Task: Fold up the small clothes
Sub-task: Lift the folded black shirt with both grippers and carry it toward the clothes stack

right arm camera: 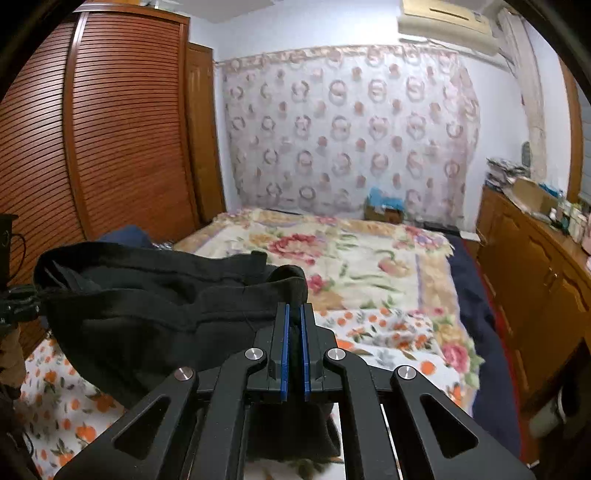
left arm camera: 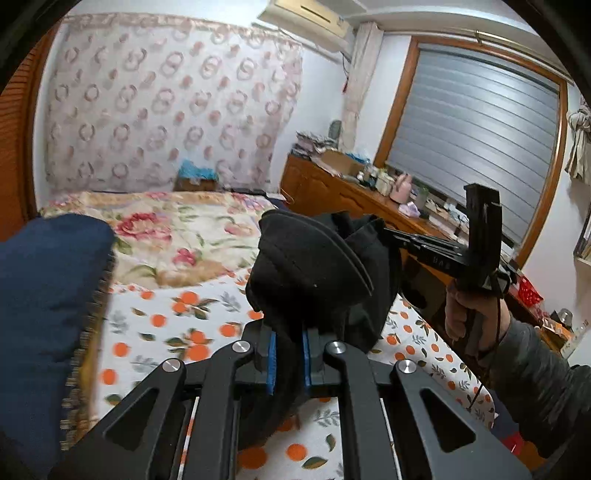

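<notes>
Both tools raised over bed (left arm camera: 155, 325), left tool (left arm camera: 288, 360) and right tool (right arm camera: 294, 354) pinching black garment (right arm camera: 147, 306)

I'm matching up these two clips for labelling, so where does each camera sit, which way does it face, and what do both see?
Left wrist: on the left gripper, looking over the bed toward the window; shows the person's right hand on the right gripper.
Right wrist: on the right gripper, facing the patterned curtain and wardrobe; no hand clearly visible.
Shared: both pinch the same black garment, lifted above the orange-print sheet; curtain and air conditioner too.
</notes>
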Available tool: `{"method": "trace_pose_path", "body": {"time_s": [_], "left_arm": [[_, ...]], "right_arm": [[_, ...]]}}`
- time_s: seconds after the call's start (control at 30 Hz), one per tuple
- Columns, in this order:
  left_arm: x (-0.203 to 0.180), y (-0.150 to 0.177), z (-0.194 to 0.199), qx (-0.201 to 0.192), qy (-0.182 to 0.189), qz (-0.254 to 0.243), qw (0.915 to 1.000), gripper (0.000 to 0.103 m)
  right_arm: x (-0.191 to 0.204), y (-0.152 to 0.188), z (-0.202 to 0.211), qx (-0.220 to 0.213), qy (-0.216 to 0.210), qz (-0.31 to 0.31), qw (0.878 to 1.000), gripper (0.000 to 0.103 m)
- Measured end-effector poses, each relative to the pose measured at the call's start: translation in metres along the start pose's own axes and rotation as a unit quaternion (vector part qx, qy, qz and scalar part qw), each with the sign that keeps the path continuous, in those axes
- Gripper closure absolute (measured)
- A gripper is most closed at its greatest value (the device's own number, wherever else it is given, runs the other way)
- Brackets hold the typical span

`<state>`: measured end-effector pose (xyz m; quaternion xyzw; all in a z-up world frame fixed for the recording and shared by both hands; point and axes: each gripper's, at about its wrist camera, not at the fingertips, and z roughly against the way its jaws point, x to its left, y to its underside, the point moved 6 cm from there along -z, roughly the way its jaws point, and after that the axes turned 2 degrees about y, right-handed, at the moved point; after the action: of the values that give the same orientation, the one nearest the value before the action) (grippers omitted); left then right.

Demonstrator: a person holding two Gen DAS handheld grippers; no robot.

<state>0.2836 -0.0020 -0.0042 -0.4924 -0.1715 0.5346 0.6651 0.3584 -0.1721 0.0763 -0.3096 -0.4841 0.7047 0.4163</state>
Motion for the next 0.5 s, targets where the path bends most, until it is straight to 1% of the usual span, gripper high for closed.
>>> {"method": "trace_pose_path", "body": {"time_s": [0.17, 0.3, 0.43, 0.5], "left_arm": [[0.016, -0.013, 0.042, -0.033, -0.026, 0.001, 0.9991, 0.092], [0.031, -0.022, 0.077, -0.064, -0.046, 0.005, 0.9969, 0.092], [0.05, -0.028, 0.109, -0.091, -0.069, 0.015, 0.9933, 0.092], [0.064, -0.028, 0.122, -0.103, -0.081, 0.027, 0.9911, 0.092]], "right_arm": [[0.016, -0.003, -0.003, -0.027, -0.026, 0.019, 0.999, 0.098], [0.035, -0.023, -0.012, -0.044, -0.059, 0.037, 0.997, 0.098], [0.054, -0.043, -0.025, -0.066, -0.083, 0.061, 0.992, 0.098], [0.06, -0.055, -0.045, -0.072, -0.096, 0.071, 0.99, 0.098]]}}
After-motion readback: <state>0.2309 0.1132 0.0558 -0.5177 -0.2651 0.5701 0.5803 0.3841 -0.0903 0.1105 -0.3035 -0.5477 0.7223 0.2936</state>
